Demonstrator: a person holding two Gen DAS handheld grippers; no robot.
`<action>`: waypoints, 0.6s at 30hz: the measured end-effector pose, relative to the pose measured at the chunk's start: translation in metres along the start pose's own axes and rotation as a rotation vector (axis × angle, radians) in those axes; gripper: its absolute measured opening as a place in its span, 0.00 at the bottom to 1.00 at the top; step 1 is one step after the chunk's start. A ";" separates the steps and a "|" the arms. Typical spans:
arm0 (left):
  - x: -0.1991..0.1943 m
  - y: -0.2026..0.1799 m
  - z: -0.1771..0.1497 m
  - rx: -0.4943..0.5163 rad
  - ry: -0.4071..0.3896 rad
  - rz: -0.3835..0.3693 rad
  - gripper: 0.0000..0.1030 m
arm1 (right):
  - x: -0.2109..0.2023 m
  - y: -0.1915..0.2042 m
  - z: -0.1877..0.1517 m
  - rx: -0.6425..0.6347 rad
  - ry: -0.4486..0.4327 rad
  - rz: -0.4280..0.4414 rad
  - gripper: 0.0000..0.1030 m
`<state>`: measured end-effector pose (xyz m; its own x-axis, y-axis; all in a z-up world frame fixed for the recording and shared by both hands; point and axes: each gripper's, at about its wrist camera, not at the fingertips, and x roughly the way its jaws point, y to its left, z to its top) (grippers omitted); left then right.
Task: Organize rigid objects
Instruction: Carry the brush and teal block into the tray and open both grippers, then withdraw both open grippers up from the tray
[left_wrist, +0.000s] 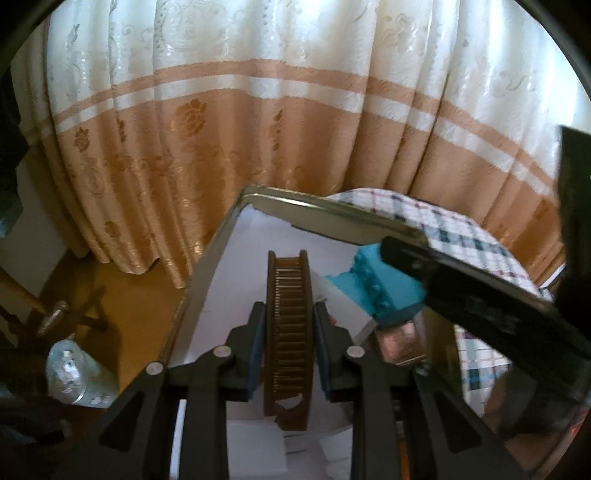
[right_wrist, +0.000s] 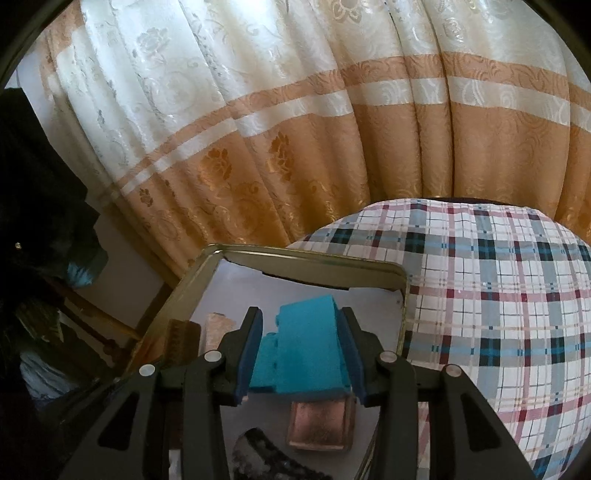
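Left hand-held gripper (left_wrist: 289, 332): clamped on brown comb (left_wrist: 290, 325), held over tin (left_wrist: 207, 266). Right hand-held gripper (right_wrist: 301, 350): clamped on teal block (right_wrist: 301, 354) above the tin's white lining. Copper box (right_wrist: 319, 424) lies inside. Plaid cloth (right_wrist: 498, 295) beside tin.

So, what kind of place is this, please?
Probably a room in a home, perhaps a bedroom: a long cream and tan curtain hangs behind, a plaid cloth covers a soft rounded surface, and a metal tin holds small household things.
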<state>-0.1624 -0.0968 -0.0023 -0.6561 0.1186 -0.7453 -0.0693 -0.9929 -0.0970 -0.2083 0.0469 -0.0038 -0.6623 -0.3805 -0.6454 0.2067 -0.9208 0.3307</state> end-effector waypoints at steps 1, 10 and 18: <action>-0.001 0.001 0.000 -0.007 -0.003 0.002 0.28 | -0.006 0.000 -0.002 0.004 -0.014 0.009 0.49; -0.040 -0.013 -0.015 0.033 -0.173 0.091 0.99 | -0.063 0.001 -0.030 0.035 -0.185 -0.010 0.78; -0.048 -0.006 -0.041 -0.021 -0.216 0.120 0.99 | -0.091 0.003 -0.060 0.031 -0.280 -0.068 0.78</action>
<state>-0.0995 -0.0956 0.0071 -0.8042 -0.0080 -0.5943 0.0333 -0.9989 -0.0316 -0.1041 0.0735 0.0147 -0.8477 -0.2755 -0.4532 0.1357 -0.9387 0.3169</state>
